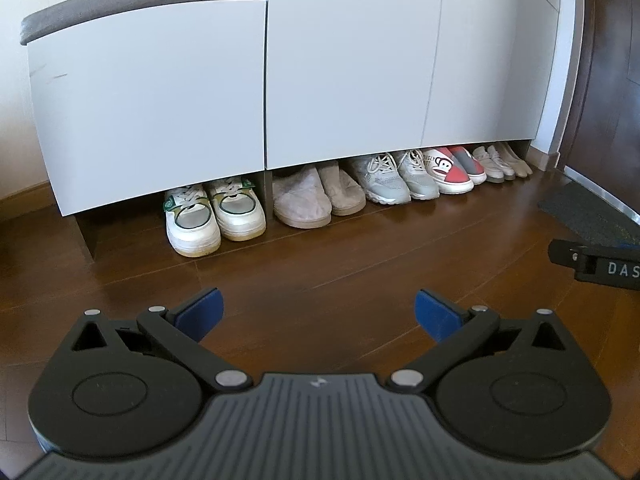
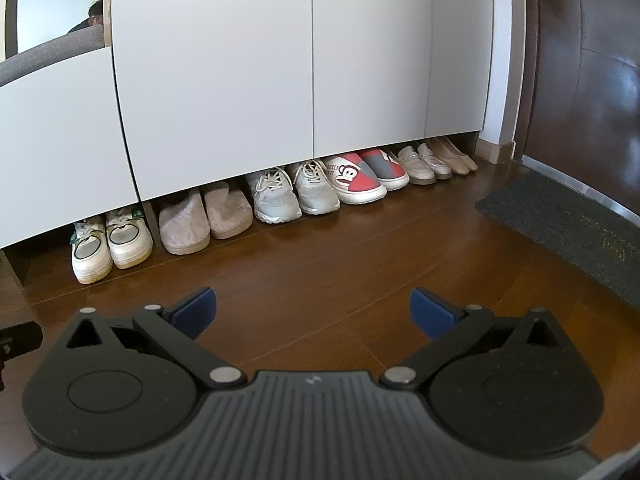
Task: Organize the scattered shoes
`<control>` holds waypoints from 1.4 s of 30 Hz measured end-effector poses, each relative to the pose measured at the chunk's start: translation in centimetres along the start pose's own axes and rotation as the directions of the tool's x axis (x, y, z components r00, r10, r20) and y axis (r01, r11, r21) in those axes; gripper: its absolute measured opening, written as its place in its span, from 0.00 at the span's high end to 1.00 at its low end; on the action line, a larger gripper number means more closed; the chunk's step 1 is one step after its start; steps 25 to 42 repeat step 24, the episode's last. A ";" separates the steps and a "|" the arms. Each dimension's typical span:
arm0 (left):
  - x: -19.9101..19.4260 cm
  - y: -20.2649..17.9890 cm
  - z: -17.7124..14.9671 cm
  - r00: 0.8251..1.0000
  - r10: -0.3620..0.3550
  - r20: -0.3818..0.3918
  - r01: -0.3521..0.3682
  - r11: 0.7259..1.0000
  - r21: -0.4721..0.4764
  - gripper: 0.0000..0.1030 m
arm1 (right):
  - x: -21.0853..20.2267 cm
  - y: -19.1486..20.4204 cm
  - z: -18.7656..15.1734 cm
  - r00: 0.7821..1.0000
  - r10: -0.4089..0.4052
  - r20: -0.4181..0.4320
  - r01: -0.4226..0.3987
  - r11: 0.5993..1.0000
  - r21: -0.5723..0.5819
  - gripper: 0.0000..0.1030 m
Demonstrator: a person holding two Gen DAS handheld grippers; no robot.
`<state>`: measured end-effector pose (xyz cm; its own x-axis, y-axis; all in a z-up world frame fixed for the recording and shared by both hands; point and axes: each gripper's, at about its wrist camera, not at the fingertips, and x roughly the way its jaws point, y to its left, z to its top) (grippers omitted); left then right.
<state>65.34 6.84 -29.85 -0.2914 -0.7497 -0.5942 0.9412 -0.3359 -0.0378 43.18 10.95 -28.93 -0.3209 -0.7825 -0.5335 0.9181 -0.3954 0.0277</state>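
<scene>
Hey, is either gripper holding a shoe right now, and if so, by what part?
Nothing is held. The left gripper and right gripper are both open over bare floor, and the shoes sit under the cabinet.

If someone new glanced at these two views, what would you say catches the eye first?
Probably the tidy row of shoes under the white cabinet, above all the red monkey-face slip-ons right of centre. Next come the white-and-green sneakers at the row's left end. Both tongs, left and right, hang open and empty over the brown wooden floor.
</scene>
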 end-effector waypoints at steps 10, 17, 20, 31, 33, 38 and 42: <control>0.1 0.2 0.2 1.000 0.004 0.006 -0.004 1.000 -0.009 0.00 | -0.2 0.2 -0.1 1.000 -0.018 -0.007 0.018 1.000 -0.006 0.01; 0.0 0.2 0.4 1.000 -0.008 0.014 0.008 1.000 -0.009 0.00 | -0.2 0.3 0.0 1.000 -0.017 -0.008 0.017 1.000 -0.010 0.01; 0.0 0.2 0.3 1.000 -0.009 0.015 0.009 1.000 -0.008 0.00 | -0.3 0.3 0.1 1.000 -0.019 -0.009 0.019 1.000 -0.006 0.01; -0.2 0.1 0.3 1.000 -0.011 0.021 0.012 1.000 -0.012 0.00 | -0.4 0.2 0.1 1.000 -0.019 -0.010 0.019 1.000 -0.004 0.01; -0.2 0.1 0.3 1.000 -0.011 0.021 0.012 1.000 -0.012 0.00 | -0.4 0.2 0.1 1.000 -0.019 -0.010 0.019 1.000 -0.004 0.01; -0.2 0.1 0.3 1.000 -0.011 0.021 0.012 1.000 -0.012 0.00 | -0.4 0.2 0.1 1.000 -0.019 -0.010 0.019 1.000 -0.004 0.01; -0.2 0.1 0.3 1.000 -0.011 0.021 0.012 1.000 -0.012 0.00 | -0.4 0.2 0.1 1.000 -0.019 -0.010 0.019 1.000 -0.004 0.01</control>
